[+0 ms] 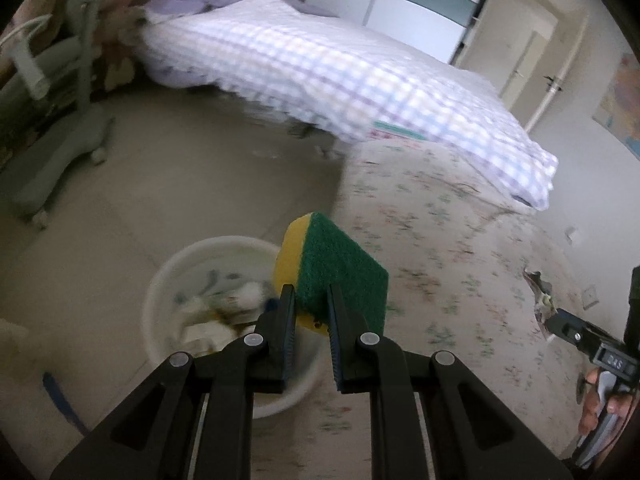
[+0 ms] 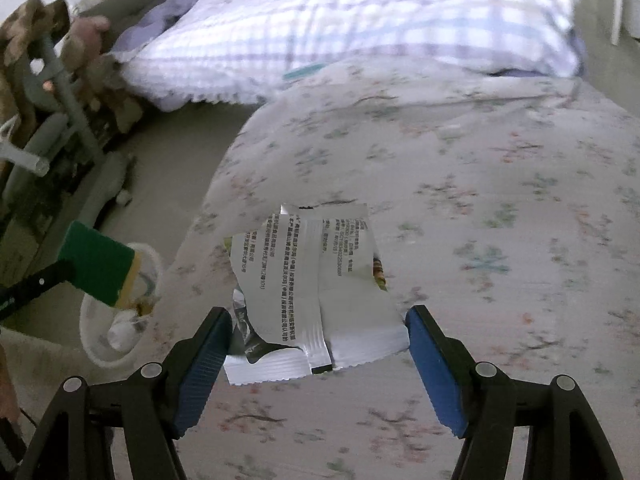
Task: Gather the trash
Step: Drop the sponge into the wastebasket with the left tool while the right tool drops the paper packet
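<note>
Through the left wrist camera we see our left hand-held gripper clamped on a yellow-and-green sponge, its green scouring face toward the lens. The sponge hangs above the near rim of a white bin that stands on the floor beside the bed; the bin already holds crumpled scraps. The floral sheet spreads to the right, with a checked duvet farther back. At the right edge our right hand-held gripper shows, a silvery wrapper at its tip.

Through the right wrist camera our right hand-held gripper stands wide, its blue pads pressing both side edges of the torn silver wrapper, printed side up, above the floral sheet. At left the sponge sits in the left hand-held gripper over the white bin.
</note>
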Demonstrator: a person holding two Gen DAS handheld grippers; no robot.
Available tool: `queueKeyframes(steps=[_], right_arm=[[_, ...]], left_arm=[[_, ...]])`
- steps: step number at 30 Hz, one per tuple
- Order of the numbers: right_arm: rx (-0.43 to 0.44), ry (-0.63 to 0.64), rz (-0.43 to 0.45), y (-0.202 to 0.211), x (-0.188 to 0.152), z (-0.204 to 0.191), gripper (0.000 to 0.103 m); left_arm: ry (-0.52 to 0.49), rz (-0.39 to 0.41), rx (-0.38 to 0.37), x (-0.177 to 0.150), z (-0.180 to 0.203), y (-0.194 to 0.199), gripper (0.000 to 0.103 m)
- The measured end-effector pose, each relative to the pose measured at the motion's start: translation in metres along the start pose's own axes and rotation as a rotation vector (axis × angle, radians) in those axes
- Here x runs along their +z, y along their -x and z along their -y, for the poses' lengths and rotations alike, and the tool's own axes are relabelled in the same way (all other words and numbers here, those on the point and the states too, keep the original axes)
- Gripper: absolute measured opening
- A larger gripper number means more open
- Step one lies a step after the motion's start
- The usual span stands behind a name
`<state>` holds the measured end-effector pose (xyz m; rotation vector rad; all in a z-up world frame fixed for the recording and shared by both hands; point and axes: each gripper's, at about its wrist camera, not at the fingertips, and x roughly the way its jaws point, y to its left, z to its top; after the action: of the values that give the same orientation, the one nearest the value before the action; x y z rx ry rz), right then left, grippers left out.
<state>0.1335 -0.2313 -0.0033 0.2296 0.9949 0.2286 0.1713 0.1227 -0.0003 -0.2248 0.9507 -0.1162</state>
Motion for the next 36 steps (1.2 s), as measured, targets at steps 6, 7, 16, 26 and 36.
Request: queueKeyframes(steps=[6, 7, 16, 26, 36], right_arm=[[0.047, 0.048, -0.03, -0.021, 0.001, -0.041, 0.076], [0.05, 0.056, -0.034, -0.023, 0.001, -0.047, 0.076], [0.096, 0.109, -0.04, -0.043, 0.01, -0.091, 0.076], [0.155, 0.175, -0.082, -0.091, 0.013, -0.159, 0.076], [0.196, 0.197, -0.134, -0.129, 0.011, -0.193, 0.079]], left_arm=[[0.024, 0.004, 0.074, 0.001, -0.035, -0.006, 0.016], [0.021, 0.007, 0.097, 0.002, -0.039, -0.007, 0.018], [0.055, -0.09, 0.223, -0.004, -0.065, -0.017, 0.085], [0.039, -0.051, 0.279, -0.01, -0.084, 0.004, 0.095], [0.093, -0.052, 0.291, -0.007, -0.104, 0.008, 0.096]])
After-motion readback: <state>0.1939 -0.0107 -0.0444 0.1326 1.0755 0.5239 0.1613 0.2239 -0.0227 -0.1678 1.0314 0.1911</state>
